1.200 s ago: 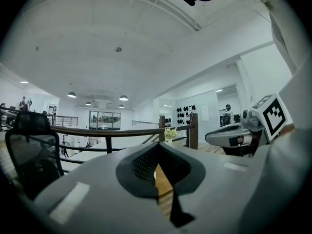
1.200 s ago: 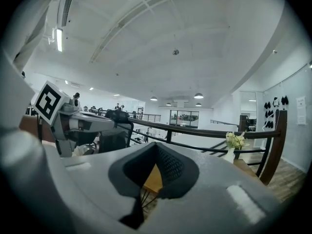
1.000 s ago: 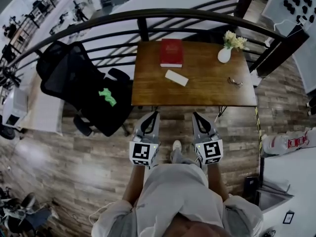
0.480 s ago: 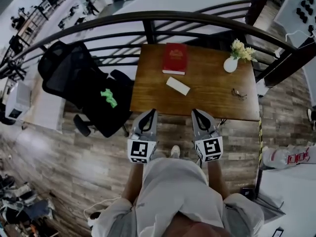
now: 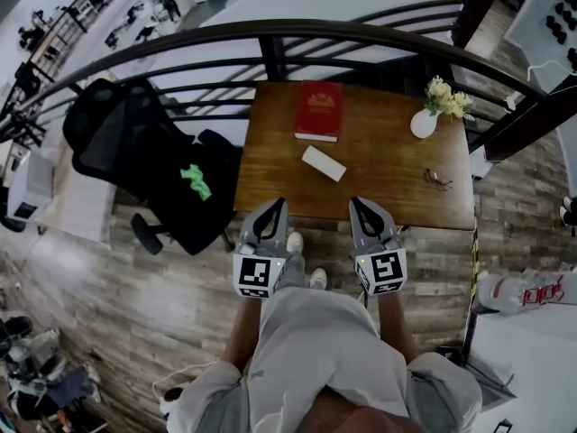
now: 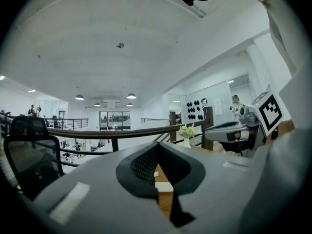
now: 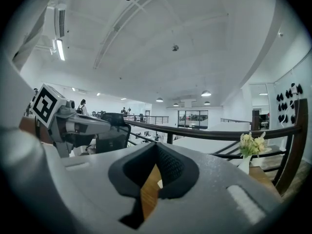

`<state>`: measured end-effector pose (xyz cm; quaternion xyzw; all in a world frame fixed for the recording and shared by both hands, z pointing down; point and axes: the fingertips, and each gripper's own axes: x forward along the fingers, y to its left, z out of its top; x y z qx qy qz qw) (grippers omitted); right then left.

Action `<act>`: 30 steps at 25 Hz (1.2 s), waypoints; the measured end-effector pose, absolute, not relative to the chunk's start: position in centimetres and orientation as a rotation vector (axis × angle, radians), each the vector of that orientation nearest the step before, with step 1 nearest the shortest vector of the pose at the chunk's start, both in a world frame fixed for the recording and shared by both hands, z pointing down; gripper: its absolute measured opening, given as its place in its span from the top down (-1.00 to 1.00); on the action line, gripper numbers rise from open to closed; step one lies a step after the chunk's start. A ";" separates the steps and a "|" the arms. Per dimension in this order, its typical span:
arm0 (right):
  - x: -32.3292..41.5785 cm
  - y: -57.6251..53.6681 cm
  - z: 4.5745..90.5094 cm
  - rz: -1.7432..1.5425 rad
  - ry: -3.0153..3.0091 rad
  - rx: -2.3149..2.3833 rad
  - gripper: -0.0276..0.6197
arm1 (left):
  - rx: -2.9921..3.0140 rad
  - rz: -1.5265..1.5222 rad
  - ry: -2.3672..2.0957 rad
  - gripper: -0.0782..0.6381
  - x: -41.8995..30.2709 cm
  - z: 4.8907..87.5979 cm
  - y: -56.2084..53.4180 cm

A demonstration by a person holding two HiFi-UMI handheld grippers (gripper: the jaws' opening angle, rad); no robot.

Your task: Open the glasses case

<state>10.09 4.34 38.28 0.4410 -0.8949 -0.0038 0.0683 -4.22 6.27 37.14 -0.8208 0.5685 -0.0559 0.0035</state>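
Head view puts the white glasses case (image 5: 324,163) on the wooden table (image 5: 379,152) at centre frame, its long axis slanting from upper left to lower right. It lies above and between both grippers, apart from each, and is perhaps slightly nearer the right gripper (image 5: 360,204) than the left gripper (image 5: 275,204). Each gripper's jaws are pressed together on nothing. I judge they must part before any grasp.

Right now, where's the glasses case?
Head view: the case lies on the table, just this side of the red book, with the glasses farther right.
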 end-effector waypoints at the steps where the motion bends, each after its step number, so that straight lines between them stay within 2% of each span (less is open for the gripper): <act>1: 10.0 3.9 38.4 -0.011 -2.692 1.330 0.91 | -2.578 -0.173 1.778 0.73 -4.2 37.2 5.8; 30: 3.1 -12.6 39.8 0.002 -2.497 1.500 0.91 | -2.784 -0.123 1.558 0.73 -10.5 40.1 -13.5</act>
